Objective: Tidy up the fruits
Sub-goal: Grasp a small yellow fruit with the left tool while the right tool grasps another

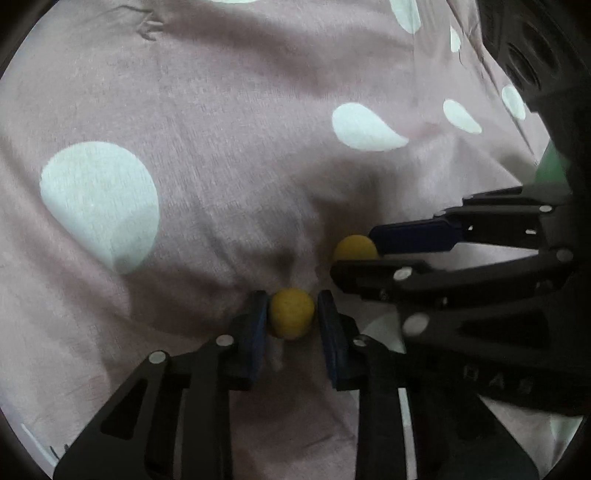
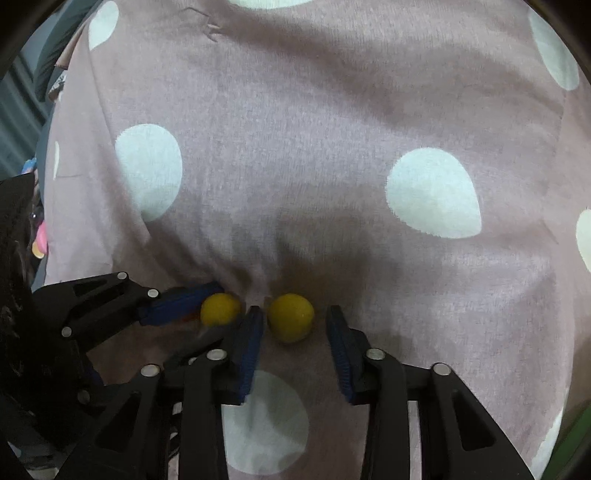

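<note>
Two small round yellow fruits lie close together on a pink cloth with white spots. In the left wrist view my left gripper (image 1: 291, 314) has its blue pads closed against one yellow fruit (image 1: 291, 312). The second yellow fruit (image 1: 354, 248) sits between the fingers of my right gripper (image 1: 364, 253), which reaches in from the right. In the right wrist view my right gripper (image 2: 295, 325) is open around that fruit (image 2: 291, 316), with a gap on its right side. The left gripper (image 2: 218, 306) comes in from the left, holding the other fruit (image 2: 220, 309).
The pink spotted cloth (image 1: 221, 147) covers a soft surface with folds and a small tear at the far side (image 2: 210, 27). A green object (image 1: 552, 166) shows at the right edge. Colourful items (image 2: 38, 236) lie beyond the cloth's left edge.
</note>
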